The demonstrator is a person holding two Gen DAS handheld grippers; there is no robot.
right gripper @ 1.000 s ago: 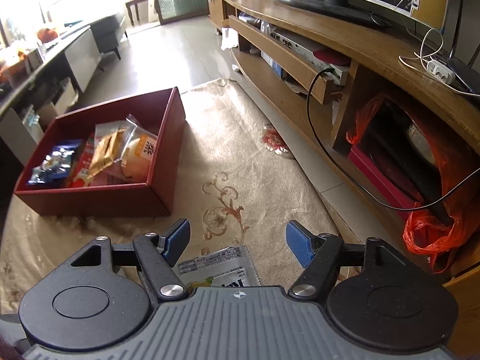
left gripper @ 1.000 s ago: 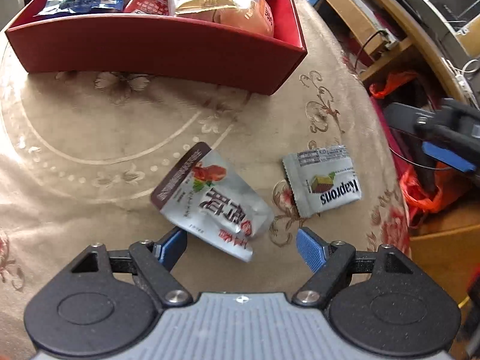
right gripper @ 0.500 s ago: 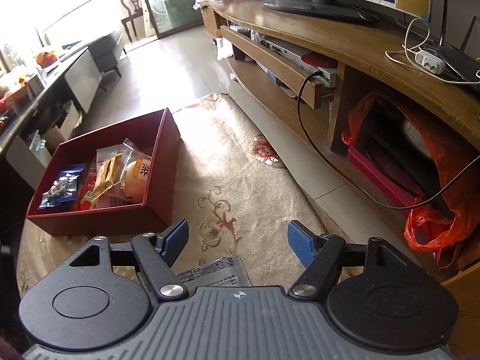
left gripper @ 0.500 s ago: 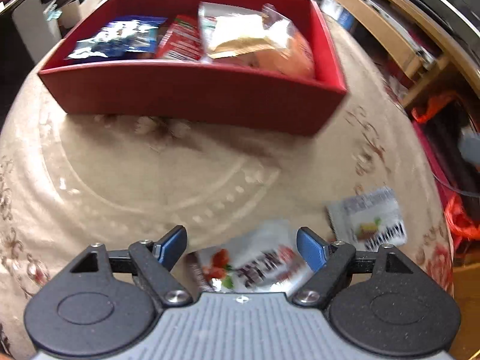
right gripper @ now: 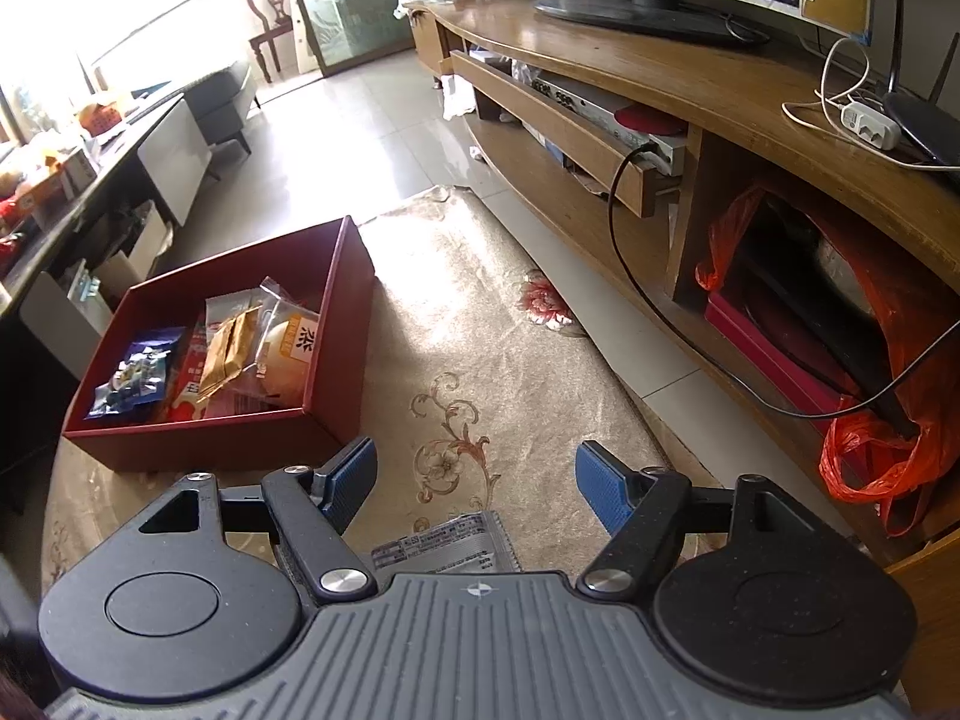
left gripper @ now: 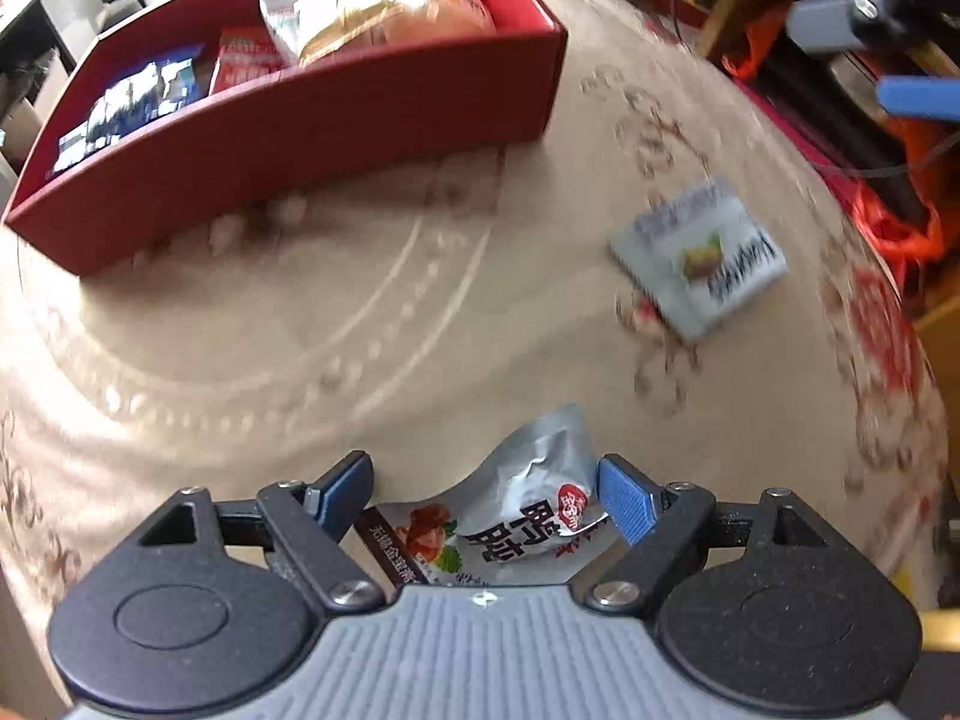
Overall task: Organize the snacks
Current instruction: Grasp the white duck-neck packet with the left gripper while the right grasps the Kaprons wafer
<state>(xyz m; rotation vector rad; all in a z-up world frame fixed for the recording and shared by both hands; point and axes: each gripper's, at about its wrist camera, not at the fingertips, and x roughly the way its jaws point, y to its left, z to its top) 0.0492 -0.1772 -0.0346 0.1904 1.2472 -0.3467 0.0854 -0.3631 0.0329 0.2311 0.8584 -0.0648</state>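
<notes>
- The left gripper (left gripper: 483, 489) has its two blue fingers spread apart, and a crumpled silver snack pouch (left gripper: 522, 510) with red and black print sits in the gap between them.
- The right-hand finger (left gripper: 624, 504) appears to touch the pouch's edge; the other finger stands clear of it, so the pouch is not pinched.
- Whether the pouch rests on the beige patterned tablecloth (left gripper: 300, 330) or is raised off it cannot be told.
- A second packet (left gripper: 699, 258), silver-grey with dark lettering, lies flat on the cloth to the right, well apart from the pouch and blurred in the left view.
- A red box (left gripper: 336, 114) stands at the far side of the cloth, apart from both loose packets.
- Inside the box are a blue packet (left gripper: 129, 105) at the left, a red packet (left gripper: 243, 63) beside it, and a clear bag with a bun (left gripper: 384, 9) at the right.
- The right gripper (right gripper: 474, 474) is also spread wide and holds nothing.
- The top edge of the grey packet (right gripper: 444, 546) shows just below and between its fingers, lying on the cloth.
- Seen from the right wrist, the red box (right gripper: 336, 372) sits ahead and to the left, and a wooden TV stand (right gripper: 660, 78) runs along the right.
</notes>
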